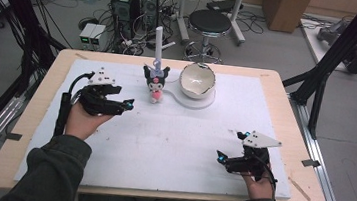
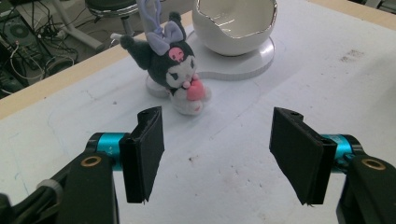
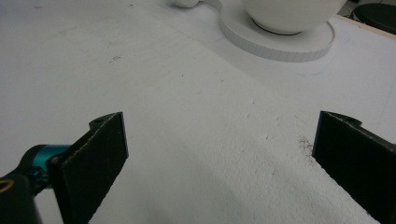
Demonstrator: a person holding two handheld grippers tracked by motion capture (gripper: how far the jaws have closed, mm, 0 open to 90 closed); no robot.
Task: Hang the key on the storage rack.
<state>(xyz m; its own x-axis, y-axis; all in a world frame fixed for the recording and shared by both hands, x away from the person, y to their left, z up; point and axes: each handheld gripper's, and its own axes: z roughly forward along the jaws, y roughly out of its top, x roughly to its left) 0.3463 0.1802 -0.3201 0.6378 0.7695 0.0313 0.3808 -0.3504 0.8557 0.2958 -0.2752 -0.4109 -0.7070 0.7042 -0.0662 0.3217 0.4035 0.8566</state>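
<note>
A small black-and-white plush doll (image 1: 155, 83) (image 2: 180, 74) with a pink heart stands at the back middle of the white mat, against a white upright post (image 1: 158, 45). Right of it a white eggshell-shaped bowl (image 1: 197, 80) (image 2: 236, 23) (image 3: 289, 14) rests on a round white base (image 1: 201, 103) (image 3: 280, 42). My left gripper (image 1: 125, 104) (image 2: 217, 154) hovers open on the mat's left side, jaws aimed at the doll and a short way from it. Near the mat's front right, my right gripper (image 1: 228, 153) (image 3: 219, 163) is open with nothing between its jaws.
The white mat (image 1: 172, 140) covers most of a wooden table (image 1: 278, 86). Behind the table's far edge are a black stool (image 1: 209, 23), computer towers (image 1: 134, 3) and cables on the floor. Black frame posts (image 1: 332, 56) flank the table.
</note>
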